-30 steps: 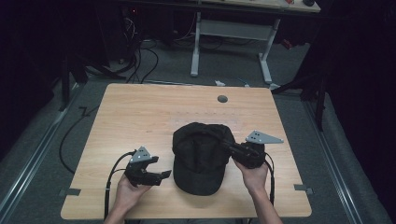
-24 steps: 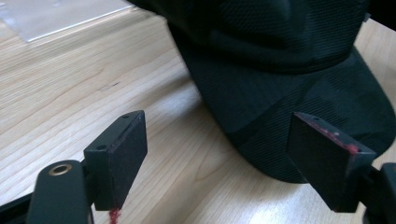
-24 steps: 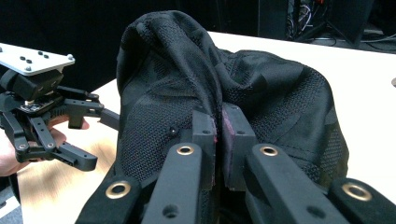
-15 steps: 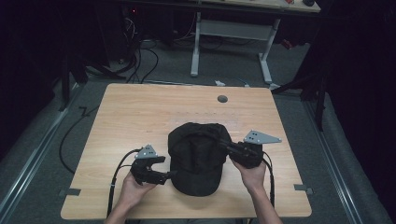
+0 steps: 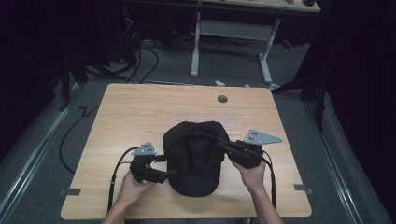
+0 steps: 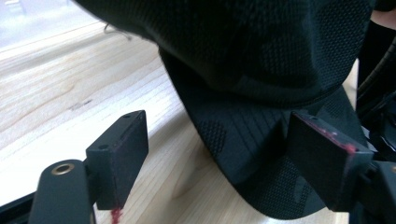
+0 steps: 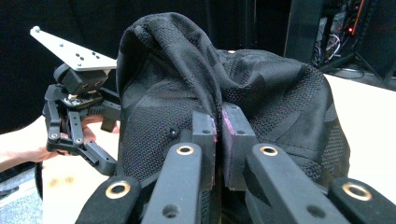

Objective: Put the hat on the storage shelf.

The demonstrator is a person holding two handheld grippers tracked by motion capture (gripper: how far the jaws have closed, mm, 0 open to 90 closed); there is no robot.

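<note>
A black mesh cap [image 5: 195, 156] lies on the near half of the wooden table [image 5: 140, 112]. My right gripper [image 5: 223, 144] is at the cap's right side, shut on a raised fold of its fabric [image 7: 217, 126], which it holds up off the crown. My left gripper [image 5: 163, 169] sits at the cap's left edge, open. In the left gripper view the brim [image 6: 243, 135] reaches in between its two pads [image 6: 123, 151] without either pad touching it. A hand holds each gripper from the table's near edge.
A small round grey grommet [image 5: 222, 99] is set in the table near the far edge. Behind the table stand a white-legged desk [image 5: 229, 28] and loose cables [image 5: 140, 51] on the floor. Tape tabs mark the near corners [image 5: 69, 192].
My left gripper has slid right until its open jaws straddle the cap's edge. The right gripper keeps its hold, and the cap has shifted slightly left.
</note>
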